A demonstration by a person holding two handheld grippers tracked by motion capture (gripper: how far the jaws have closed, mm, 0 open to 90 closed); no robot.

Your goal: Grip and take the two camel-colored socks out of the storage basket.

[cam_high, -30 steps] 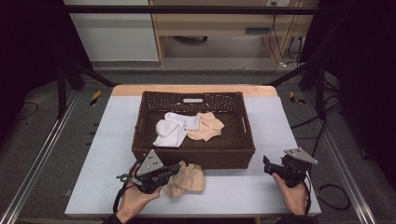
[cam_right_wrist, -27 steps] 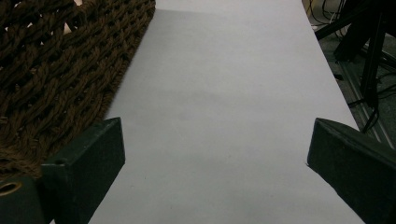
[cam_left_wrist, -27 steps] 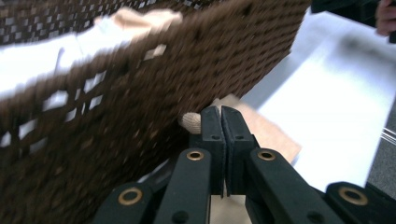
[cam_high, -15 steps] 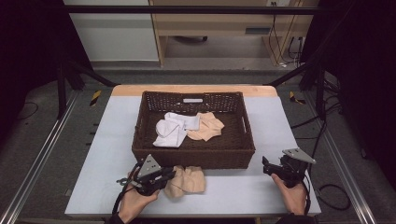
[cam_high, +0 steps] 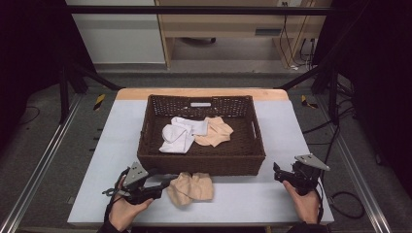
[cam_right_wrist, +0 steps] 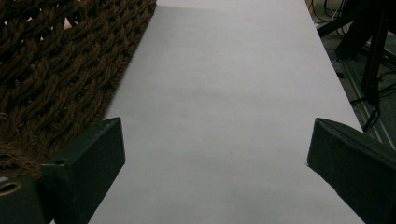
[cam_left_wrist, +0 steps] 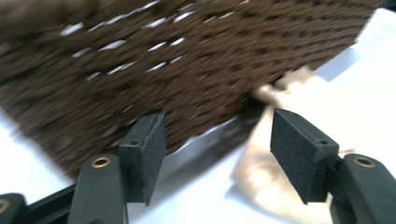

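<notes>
A beige sock [cam_high: 191, 188] lies crumpled on the table just in front of the brown wicker basket [cam_high: 201, 165]. My left gripper [cam_high: 165, 183] sits low at the sock's left edge. Its jaws have just been opening and now stand wide apart. In the left gripper view the sock [cam_left_wrist: 266, 182] lies by the right pad, and bare table shows between the pads of the left gripper [cam_left_wrist: 217, 140]. Inside the basket lie a white sock [cam_high: 177, 136] and another beige sock [cam_high: 214, 132]. My right gripper [cam_high: 278, 172] rests open at the basket's front right corner, holding nothing.
The right gripper view looks along bare white table [cam_right_wrist: 224, 93] with the basket's wall [cam_right_wrist: 56, 70] on its left. Beyond the table's edges are metal rails [cam_high: 43, 160] and dark floor with cables [cam_high: 345, 199].
The left gripper has let go of the beige sock and drawn back left and down toward the table. The sock now lies loose. The right gripper has not moved.
</notes>
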